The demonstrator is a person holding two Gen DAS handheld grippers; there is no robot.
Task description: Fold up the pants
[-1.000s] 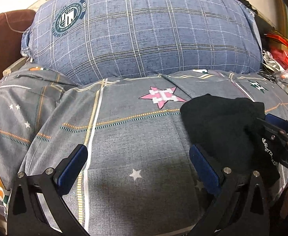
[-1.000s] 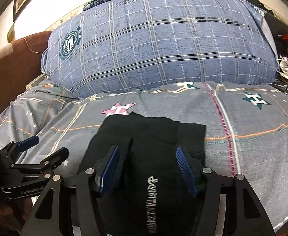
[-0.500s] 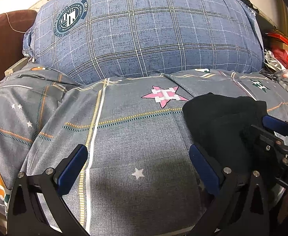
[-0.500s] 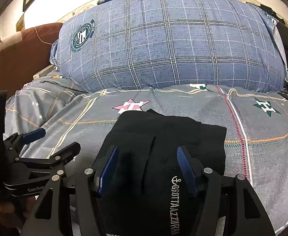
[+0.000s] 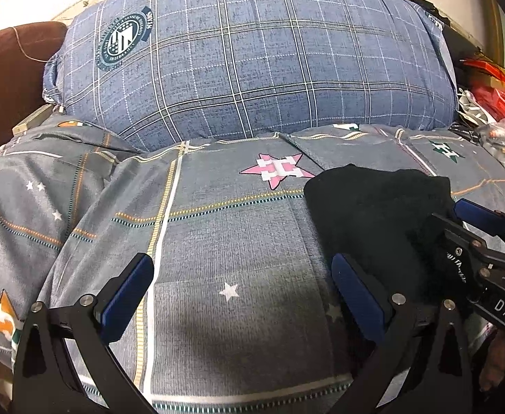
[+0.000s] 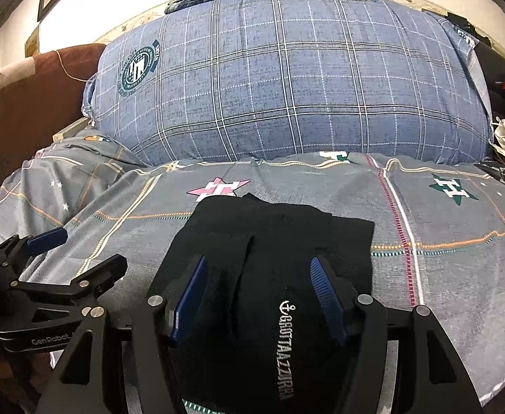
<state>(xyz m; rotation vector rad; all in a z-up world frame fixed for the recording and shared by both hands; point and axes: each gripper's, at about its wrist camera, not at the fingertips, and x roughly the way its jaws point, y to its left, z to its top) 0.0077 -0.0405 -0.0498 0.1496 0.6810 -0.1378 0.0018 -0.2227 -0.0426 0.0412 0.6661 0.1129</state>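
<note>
Right hand-held gripper (image 6: 256,296) hovers with jaws apart over the folded black pants (image 6: 273,276), gripping nothing; left hand-held gripper (image 5: 242,296) sits wide open left of the pants, which lie on the bed (image 5: 218,241).

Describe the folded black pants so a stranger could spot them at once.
Start at the big blue plaid pillow at the head of the bed, then drop to the grey star-print bedspread in front of it. The black pants lie folded there, just below a pink star. They are the only plain black cloth, with white lettering printed on it.
</note>
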